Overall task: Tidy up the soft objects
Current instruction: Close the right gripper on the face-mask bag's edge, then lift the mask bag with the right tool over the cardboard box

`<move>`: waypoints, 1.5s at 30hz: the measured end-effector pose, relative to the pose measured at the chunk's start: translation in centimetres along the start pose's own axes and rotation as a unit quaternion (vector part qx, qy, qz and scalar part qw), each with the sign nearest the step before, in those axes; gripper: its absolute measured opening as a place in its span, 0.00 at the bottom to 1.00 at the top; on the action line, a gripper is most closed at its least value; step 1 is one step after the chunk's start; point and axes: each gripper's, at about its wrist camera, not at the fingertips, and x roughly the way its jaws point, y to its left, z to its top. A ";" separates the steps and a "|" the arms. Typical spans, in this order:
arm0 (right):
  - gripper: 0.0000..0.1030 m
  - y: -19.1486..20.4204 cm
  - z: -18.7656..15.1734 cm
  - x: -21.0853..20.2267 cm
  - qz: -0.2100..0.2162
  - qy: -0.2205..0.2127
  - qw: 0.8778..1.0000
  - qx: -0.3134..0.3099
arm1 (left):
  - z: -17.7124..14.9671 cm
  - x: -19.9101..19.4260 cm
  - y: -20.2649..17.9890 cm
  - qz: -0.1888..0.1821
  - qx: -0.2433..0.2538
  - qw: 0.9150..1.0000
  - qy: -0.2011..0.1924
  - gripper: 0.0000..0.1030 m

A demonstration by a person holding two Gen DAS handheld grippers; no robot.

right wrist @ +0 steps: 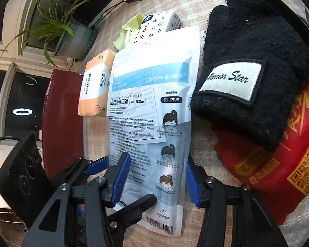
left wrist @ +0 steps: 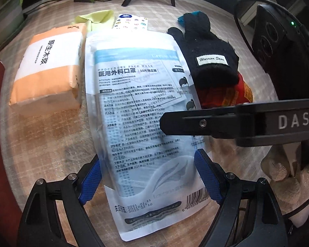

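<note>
A white and blue face mask pack (left wrist: pixel 138 94) (right wrist: pixel 150 94) lies flat on the round table, bottom edge toward me. My left gripper (left wrist: pixel 149 179) hovers over its lower part with the blue pads spread wide, one near each side edge, so it is open. My right gripper (right wrist: pixel 156 181) is also over the pack, jaws partly apart. Its left pad is above the pack's face and its right pad is by the right edge, and the pack shows no buckling. One of the right gripper's fingers (left wrist: pixel 195 121) crosses the pack from the right.
An orange tissue pack (left wrist: pixel 47 68) (right wrist: pixel 94 90) lies left of the mask pack. A black knit glove (left wrist: pixel 208 57) (right wrist: pixel 247 72) rests on a red pouch (left wrist: pixel 226 96) at the right. Behind are a yellow-green cloth (left wrist: pixel 94 18) and a small patterned tissue packet (left wrist: pixel 131 21). A potted plant (right wrist: pixel 72 26) stands beyond the table.
</note>
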 end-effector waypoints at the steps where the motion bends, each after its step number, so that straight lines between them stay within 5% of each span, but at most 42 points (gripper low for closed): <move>1: 0.41 0.1 -0.1 0.0 -0.005 -0.001 1.000 -0.005 | -0.1 0.0 -0.2 0.003 0.002 1.000 0.000 0.81; 14: 0.36 2.3 -1.3 -3.6 -0.008 -0.029 0.999 -0.039 | -1.9 -4.1 -1.5 0.004 -0.013 0.999 -0.040 0.79; 25: 0.35 10.1 -1.8 -7.1 0.000 -0.052 0.993 -0.111 | -2.5 -11.0 -0.4 0.010 -0.038 0.993 -0.110 0.79; 37: 0.35 23.8 -1.2 -2.9 0.024 -0.029 0.980 -0.197 | -5.9 -19.9 8.6 0.040 -0.120 0.977 -0.171 0.79; 45: 0.35 29.5 0.2 3.2 0.018 0.008 0.977 -0.211 | -7.4 -20.9 15.9 0.047 -0.176 0.970 -0.163 0.79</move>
